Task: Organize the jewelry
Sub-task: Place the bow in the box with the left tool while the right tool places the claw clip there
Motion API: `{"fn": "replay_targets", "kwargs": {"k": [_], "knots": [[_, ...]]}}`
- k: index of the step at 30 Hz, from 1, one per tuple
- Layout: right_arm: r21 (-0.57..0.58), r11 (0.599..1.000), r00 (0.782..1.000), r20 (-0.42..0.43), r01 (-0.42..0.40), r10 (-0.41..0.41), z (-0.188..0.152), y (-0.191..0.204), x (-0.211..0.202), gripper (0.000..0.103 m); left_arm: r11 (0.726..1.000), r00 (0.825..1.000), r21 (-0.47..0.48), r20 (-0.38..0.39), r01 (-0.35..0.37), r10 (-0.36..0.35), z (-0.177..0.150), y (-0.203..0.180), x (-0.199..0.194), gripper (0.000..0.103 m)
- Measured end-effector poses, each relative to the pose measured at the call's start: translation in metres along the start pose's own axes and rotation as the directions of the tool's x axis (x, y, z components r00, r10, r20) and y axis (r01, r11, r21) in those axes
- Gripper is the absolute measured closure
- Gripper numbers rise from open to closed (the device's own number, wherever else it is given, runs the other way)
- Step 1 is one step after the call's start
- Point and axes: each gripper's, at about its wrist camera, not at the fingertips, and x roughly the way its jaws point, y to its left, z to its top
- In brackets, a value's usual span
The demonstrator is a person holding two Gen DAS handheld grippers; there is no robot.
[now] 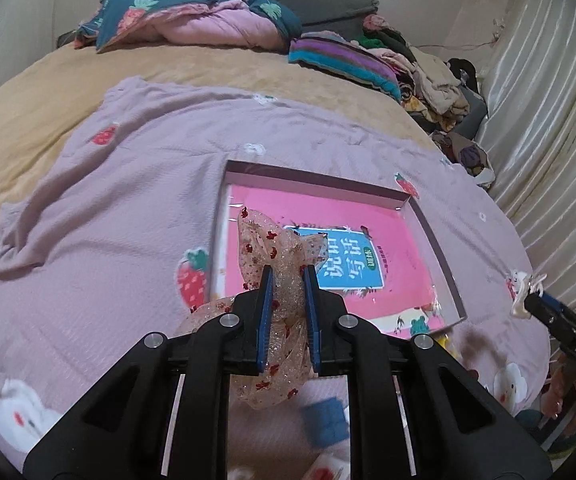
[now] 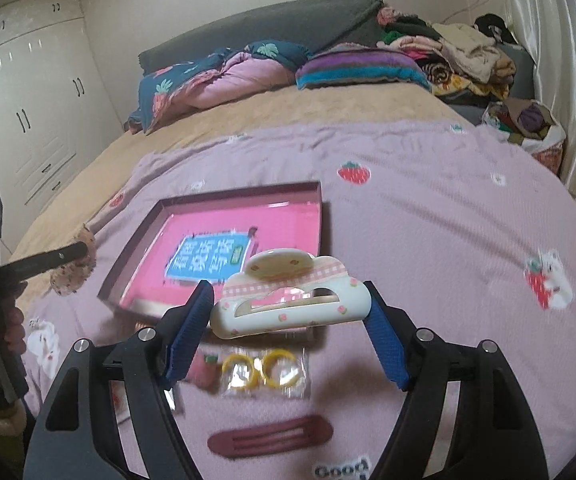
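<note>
Left wrist view: left gripper (image 1: 288,284) pinching sheer bow (image 1: 276,264), tray (image 1: 435,236) beyond its fingertips. Right gripper (image 2: 288,304) clamps hair claw (image 2: 291,300) between wide-set fingers. Step: carrying. Next, likely: lower both into tray, release.

The bedspread (image 2: 427,216) is lilac with red strawberries. The box (image 1: 439,236) is pink inside. The hair claw (image 2: 291,304) is cream with small pink flowers.

Left tongs (image 1: 288,276) clamped tight; right tongs (image 2: 288,300) spread wide, gripping.
</note>
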Motion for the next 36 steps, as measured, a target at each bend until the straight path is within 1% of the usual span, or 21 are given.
{"fn": "replay_targets", "kwargs": {"k": [5,9,17,22,27,32,34,36], "knots": [[-0.007,1.0,1.0,-0.001,-0.007,0.007,0.015,0.006,0.02,0.03,1.0,1.0,0.021,-0.018,0.002,-0.002,0.007,-0.011,0.024,0.095],[-0.014,1.0,1.0,-0.023,-0.017,0.016,0.021,0.014,0.041,0.03,0.999,1.0,0.05,-0.022,-0.015,0.016,0.011,-0.016,0.039,0.095],[-0.048,0.998,0.997,-0.077,-0.036,0.032,0.021,0.032,0.08,0.03,0.996,0.998,0.081,-0.045,-0.039,0.042,0.009,-0.019,0.063,0.095],[-0.058,0.998,0.994,-0.107,-0.037,0.031,0.015,0.036,0.1,0.03,0.994,0.996,0.094,-0.065,-0.049,0.056,0.005,-0.018,0.072,0.093],[-0.057,0.998,0.991,-0.134,-0.029,0.021,0.009,0.037,0.114,0.03,0.993,0.995,0.104,-0.074,-0.059,0.067,0.004,-0.018,0.076,0.088],[-0.058,0.998,0.989,-0.146,-0.019,0.01,0.003,0.035,0.118,0.03,0.991,0.994,0.114,-0.072,-0.07,0.078,0.002,-0.02,0.077,0.086],[-0.055,0.998,0.989,-0.148,-0.018,0.01,0.002,0.034,0.119,0.029,0.99,0.994,0.117,-0.071,-0.072,0.081,0.001,-0.02,0.077,0.082],[-0.055,0.998,0.989,-0.149,-0.015,0.007,0.001,0.033,0.118,0.029,0.99,0.994,0.121,-0.068,-0.077,0.085,0.001,-0.021,0.076,0.081]]}}
